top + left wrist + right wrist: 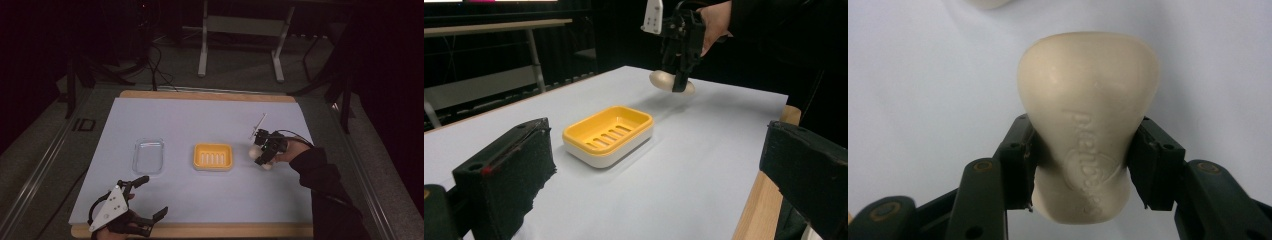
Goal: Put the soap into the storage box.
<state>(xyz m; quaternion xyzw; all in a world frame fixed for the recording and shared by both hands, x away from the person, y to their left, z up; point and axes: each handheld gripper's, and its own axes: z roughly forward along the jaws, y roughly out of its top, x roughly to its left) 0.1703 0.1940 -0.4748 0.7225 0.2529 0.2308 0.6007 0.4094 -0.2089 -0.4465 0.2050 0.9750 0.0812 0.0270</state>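
**Soap bar held up beside the yellow dish**

The right gripper (pixel 263 154) is raised just right of the yellow soap dish (pixel 213 156), tilted downward, sleeve coming in from the right. Its jaws are clamped on a cream soap bar (pixel 1088 125), pads pressing both sides, bar off the table. The left gripper (pixel 145 200) sits near the table's front edge, well left of the dish, jaws spread wide with nothing in them.

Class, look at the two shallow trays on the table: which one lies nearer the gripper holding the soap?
The yellow slotted tray; the clear tray lies farther left.
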